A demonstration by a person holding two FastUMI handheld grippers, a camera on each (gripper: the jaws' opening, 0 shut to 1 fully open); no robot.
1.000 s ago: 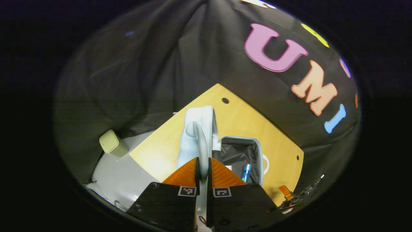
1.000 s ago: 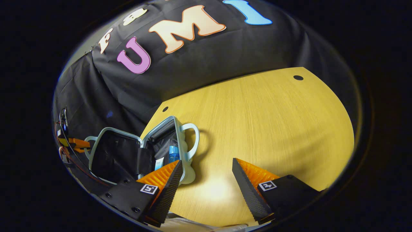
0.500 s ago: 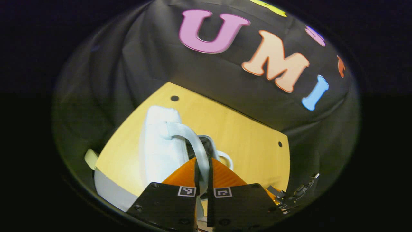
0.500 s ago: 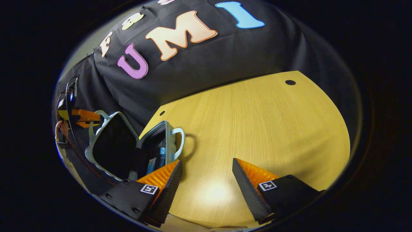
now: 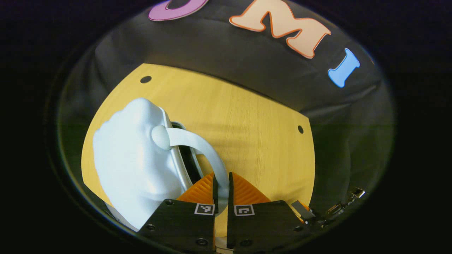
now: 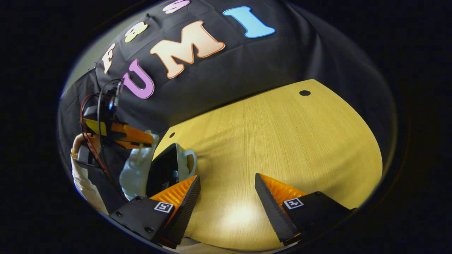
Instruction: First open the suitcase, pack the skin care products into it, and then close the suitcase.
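Observation:
The small pale-blue suitcase [image 5: 134, 165] stands on the wooden table [image 5: 254, 134], its lid swung almost onto the base with a narrow dark gap left. My left gripper [image 5: 221, 185] is shut on the lid's curved handle [image 5: 197, 144]. In the right gripper view the suitcase [image 6: 155, 169] sits at the left, half closed, a blue skin care bottle [image 6: 175, 174] just visible inside. The left gripper [image 6: 136, 138] holds the lid from above there. My right gripper [image 6: 226, 185] hovers open over bare table to the right of the case.
The wooden table [image 6: 282, 141] stretches wide to the right of the suitcase, with small round holes [image 6: 304, 93] near its far edge. Black cloth walls close the back. A sleeve [image 6: 83, 180] shows at the left.
The left gripper has swung the lid over by its handle, from wide open to nearly shut. The contents are now mostly hidden. The right gripper has stayed open over the table.

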